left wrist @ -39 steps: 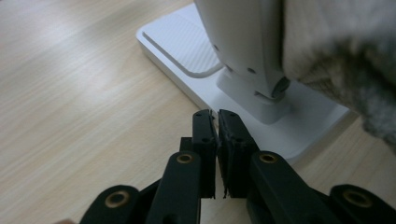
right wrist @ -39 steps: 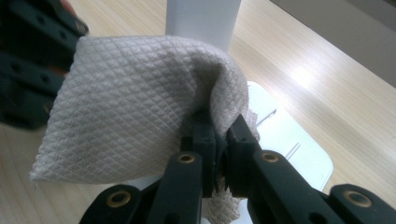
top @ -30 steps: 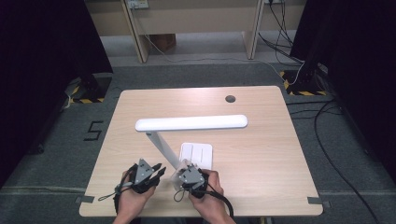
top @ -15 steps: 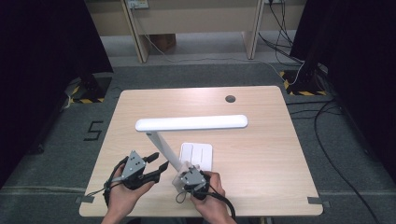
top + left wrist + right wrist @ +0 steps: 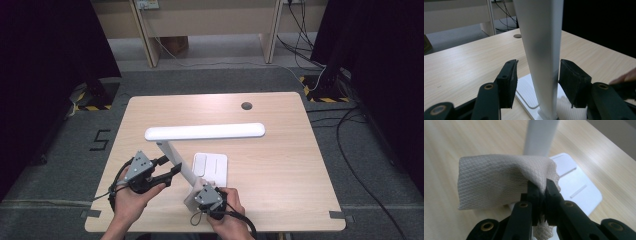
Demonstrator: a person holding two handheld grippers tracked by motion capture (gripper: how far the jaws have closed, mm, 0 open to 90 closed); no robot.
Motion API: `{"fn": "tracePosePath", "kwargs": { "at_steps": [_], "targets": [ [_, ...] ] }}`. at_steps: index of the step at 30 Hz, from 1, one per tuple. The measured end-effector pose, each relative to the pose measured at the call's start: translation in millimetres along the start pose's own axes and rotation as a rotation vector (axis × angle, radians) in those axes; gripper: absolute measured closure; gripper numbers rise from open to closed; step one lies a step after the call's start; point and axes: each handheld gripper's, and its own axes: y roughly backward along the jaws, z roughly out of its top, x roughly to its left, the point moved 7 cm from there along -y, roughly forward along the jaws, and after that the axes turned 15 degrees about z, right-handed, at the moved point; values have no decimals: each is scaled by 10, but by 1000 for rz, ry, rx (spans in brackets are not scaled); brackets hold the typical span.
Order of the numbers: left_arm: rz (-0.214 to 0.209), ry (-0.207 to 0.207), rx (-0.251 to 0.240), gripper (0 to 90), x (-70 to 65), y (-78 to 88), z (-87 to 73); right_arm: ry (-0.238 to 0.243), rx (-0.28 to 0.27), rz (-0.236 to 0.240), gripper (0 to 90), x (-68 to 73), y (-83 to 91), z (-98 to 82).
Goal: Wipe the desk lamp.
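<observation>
Left gripper (image 5: 172, 171): just opened, jaws astride the lamp post (image 5: 541, 50), not pressing.
Right gripper (image 5: 541, 187): pinching a paper towel (image 5: 499, 185) by the lamp base (image 5: 212, 167).
Meaning: post released; wiping probably follows.

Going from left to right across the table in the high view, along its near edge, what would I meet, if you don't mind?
Left gripper, its jaws apart → lamp stem → right gripper, shut on a paper towel.
</observation>
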Motion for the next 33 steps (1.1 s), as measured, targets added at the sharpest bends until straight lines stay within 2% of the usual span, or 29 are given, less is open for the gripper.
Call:
{"fn": "tracePosePath", "kwargs": {
  "at_steps": [10, 14, 19, 24, 26, 33],
  "targets": [
    [-11, 3, 3, 562, -19, -44, 34, 65, 40, 73, 856, 158, -133, 68],
    [-13, 13, 4, 567, -17, -60, 44, 41, 66, 113, 856, 167, -232, 33],
    [-8, 12, 4, 588, -33, -67, 57, 18, 77, 136, 856, 149, -314, 19],
    [2, 20, 5, 607, -43, -76, 60, -32, 68, 144, 857, 136, -308, -2],
    [11, 3, 5, 607, -50, -77, 65, -34, 70, 140, 858, 122, -290, -23],
    [14, 6, 6, 608, -49, -77, 66, -61, 76, 127, 858, 40, -194, -138]
  ]
}}
